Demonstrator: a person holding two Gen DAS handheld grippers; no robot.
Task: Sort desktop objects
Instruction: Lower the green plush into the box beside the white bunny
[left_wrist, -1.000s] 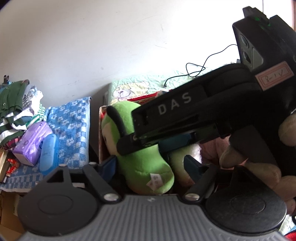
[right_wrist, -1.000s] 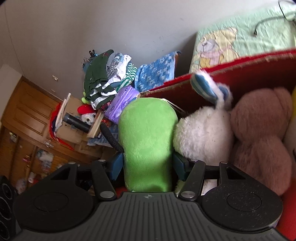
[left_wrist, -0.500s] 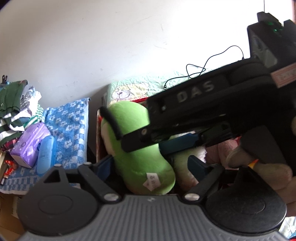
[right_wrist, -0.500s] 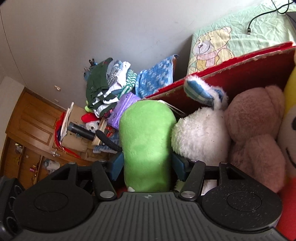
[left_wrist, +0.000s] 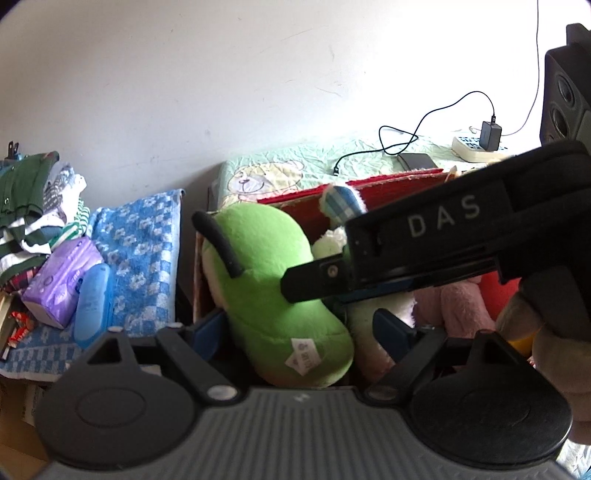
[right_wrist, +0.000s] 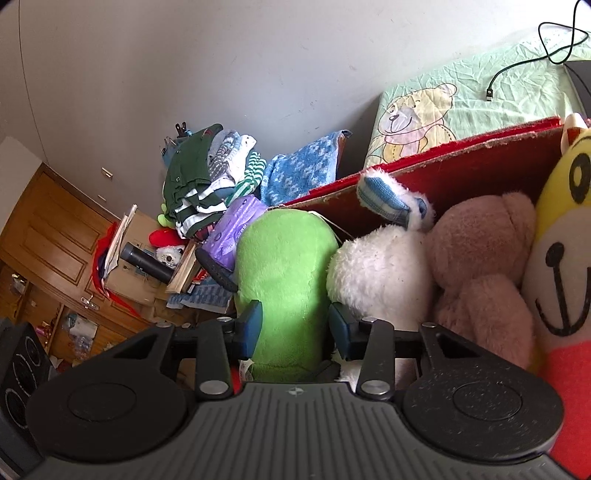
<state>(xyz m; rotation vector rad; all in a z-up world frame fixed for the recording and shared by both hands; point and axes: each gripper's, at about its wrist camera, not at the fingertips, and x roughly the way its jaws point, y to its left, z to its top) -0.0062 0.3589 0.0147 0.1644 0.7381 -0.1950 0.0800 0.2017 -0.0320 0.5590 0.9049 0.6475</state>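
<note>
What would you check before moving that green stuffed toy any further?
1. Right hand-held gripper around the green plush toy: ok, a finger on each side.
2. Firm squeeze: cannot tell.
3. Left hand-held gripper open: ok, its fingers flank the toy; contact cannot tell.
4. White plush clear of the toy: not ok, it presses against it.
5. Toy's black antenna free: ok, it sticks out clear.
6. Red box wall out of the way: ok, it is behind the toys.
</note>
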